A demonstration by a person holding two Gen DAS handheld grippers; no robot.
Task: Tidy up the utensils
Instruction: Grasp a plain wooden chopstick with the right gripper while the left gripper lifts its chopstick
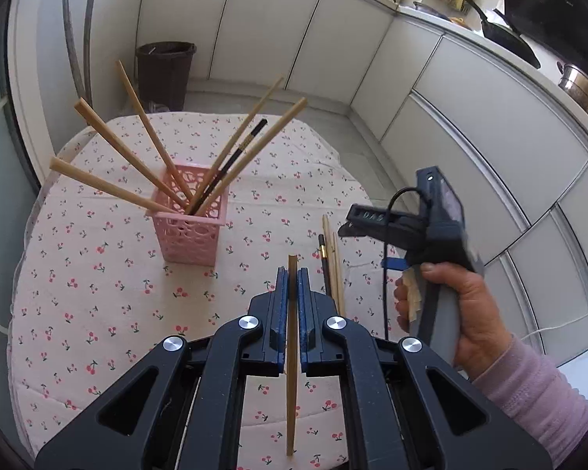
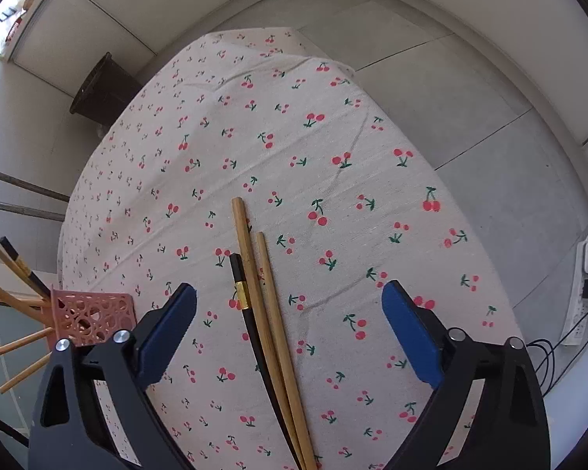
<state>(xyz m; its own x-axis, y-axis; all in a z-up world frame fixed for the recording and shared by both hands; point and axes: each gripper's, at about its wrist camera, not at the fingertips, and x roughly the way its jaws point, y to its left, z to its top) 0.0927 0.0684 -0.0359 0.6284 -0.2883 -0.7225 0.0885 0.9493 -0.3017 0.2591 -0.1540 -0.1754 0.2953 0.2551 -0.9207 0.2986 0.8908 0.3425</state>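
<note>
While left tool (image 1: 293,286) clamps chopstick (image 1: 292,372), holder (image 1: 190,227) beyond

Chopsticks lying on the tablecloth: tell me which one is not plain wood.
The black chopstick, leftmost of the three in the right wrist view. It is dark with a gold band; the two wooden chopsticks beside it are plain.

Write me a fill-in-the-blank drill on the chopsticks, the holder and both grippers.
1. The left hand-held gripper is shut on a single ____ chopstick.
2. The holder is coloured ____.
3. Between the right hand-held gripper's open jaws lie ____ loose chopsticks.

Missing words: wooden; pink; three
</note>
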